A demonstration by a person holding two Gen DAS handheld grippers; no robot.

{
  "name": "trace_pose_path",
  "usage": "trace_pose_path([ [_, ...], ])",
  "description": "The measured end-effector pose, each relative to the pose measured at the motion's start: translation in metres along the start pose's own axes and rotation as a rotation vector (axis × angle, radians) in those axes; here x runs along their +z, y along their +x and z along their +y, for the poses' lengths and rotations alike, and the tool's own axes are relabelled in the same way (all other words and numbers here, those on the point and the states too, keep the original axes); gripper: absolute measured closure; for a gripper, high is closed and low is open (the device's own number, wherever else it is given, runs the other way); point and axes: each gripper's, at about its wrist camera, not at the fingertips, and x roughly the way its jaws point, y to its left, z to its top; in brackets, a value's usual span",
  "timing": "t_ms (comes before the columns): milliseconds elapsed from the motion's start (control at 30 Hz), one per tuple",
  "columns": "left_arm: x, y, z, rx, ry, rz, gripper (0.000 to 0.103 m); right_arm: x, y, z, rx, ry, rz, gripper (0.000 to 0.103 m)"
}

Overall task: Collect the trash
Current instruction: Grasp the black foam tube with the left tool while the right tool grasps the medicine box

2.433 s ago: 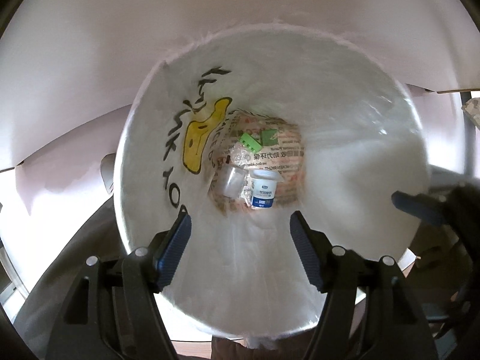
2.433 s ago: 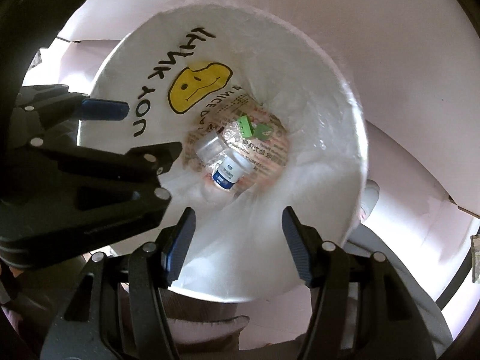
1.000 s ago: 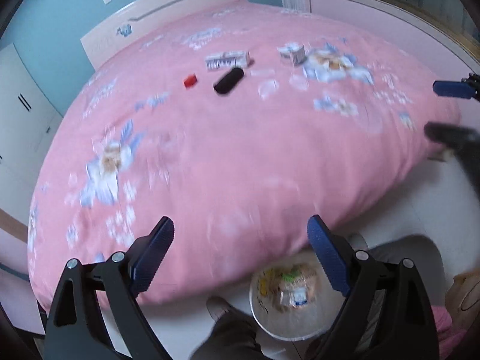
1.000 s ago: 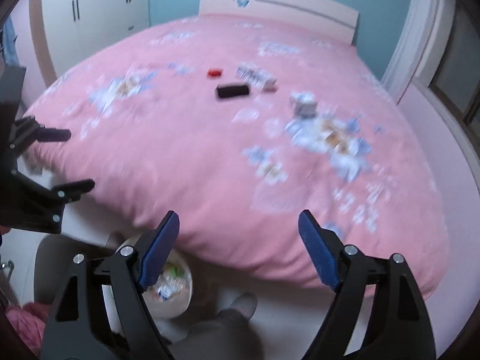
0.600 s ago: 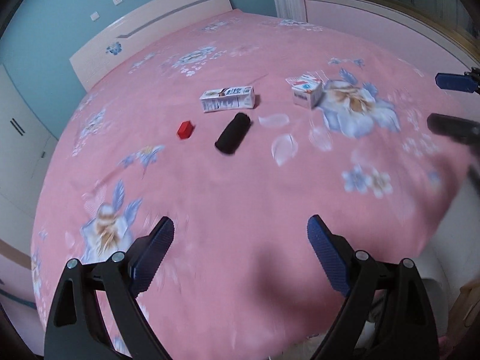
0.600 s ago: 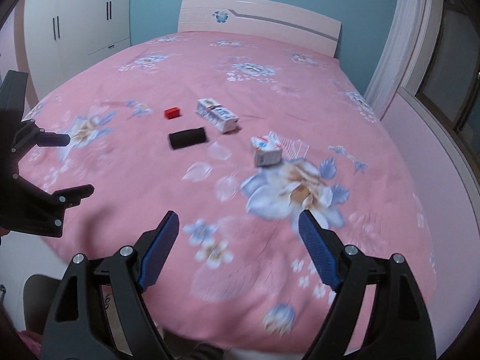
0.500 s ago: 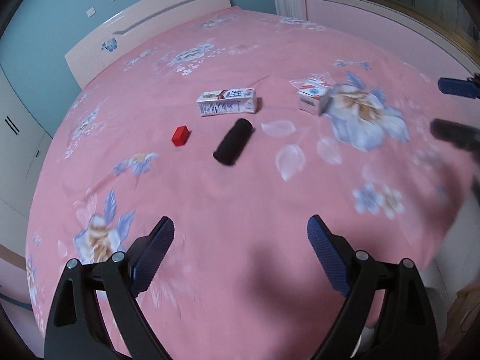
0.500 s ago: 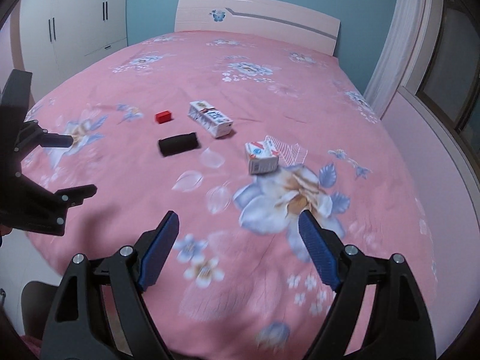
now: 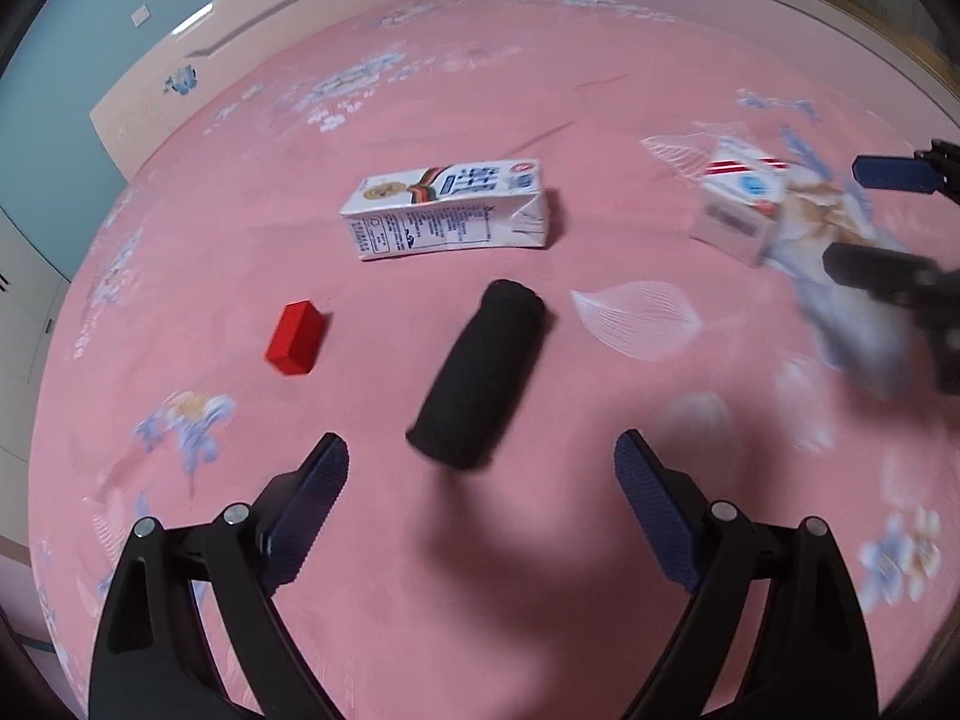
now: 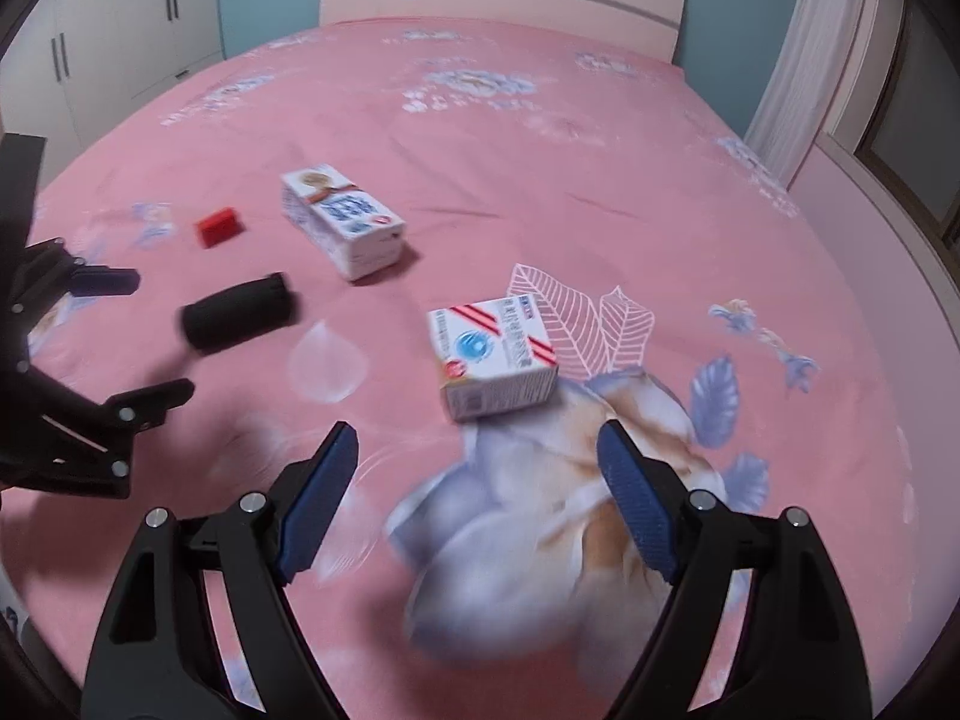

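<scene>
Blue-padded left gripper [image 9: 480,474] hovers wide apart above the pink bedspread [image 9: 420,588], just before the black roll [image 9: 480,378]. Right gripper [image 10: 477,474] — equally wide, holding nothing — faces the small box [image 10: 495,357]. Beyond the roll lie the milk carton [image 9: 450,210] and red block [image 9: 295,337]; their print is unreadable.

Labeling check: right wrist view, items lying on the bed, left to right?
Black roll → red block → milk carton → small box.
</scene>
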Motion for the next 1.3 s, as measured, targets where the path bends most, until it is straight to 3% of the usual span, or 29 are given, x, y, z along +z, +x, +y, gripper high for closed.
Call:
trace_pose_path([
  [133,0.009,0.029,0.010,-0.037,-0.030,0.019,0.015,0.009,0.036,-0.006,0.021,0.027,0.019,0.022],
  [167,0.011,0.037,0.013,-0.055,-0.043,0.031,0.020,0.012,0.044,-0.007,0.016,0.028,0.022,0.022],
  [200,0.012,0.045,0.016,-0.085,-0.059,0.044,0.031,0.013,0.048,-0.006,0.012,0.028,0.024,0.022],
  [267,0.015,0.052,0.020,-0.126,-0.089,0.041,0.040,0.018,0.059,-0.005,0.016,0.028,0.024,0.022],
  [333,0.019,0.054,0.020,-0.128,-0.095,0.033,0.055,0.021,0.064,-0.006,0.020,0.034,0.015,0.023],
  [367,0.021,0.054,0.019,-0.130,-0.095,0.034,0.056,0.023,0.066,-0.006,0.022,0.035,0.013,0.025],
  [433,0.023,0.056,0.015,-0.121,-0.104,0.051,0.058,0.026,0.071,-0.005,0.017,0.032,0.023,0.042],
  [667,0.018,0.048,0.011,-0.098,-0.106,0.057,0.060,0.029,0.068,0.002,0.006,0.014,0.007,0.043],
  [1000,0.007,-0.031,0.027,-0.021,-0.136,0.009,0.060,0.038,-0.012,0.017,0.009,0.015,-0.058,0.043],
  [1300,-0.002,-0.152,0.050,0.062,-0.172,-0.119,0.060,0.049,-0.131,0.053,0.012,-0.023,-0.181,0.043],
])
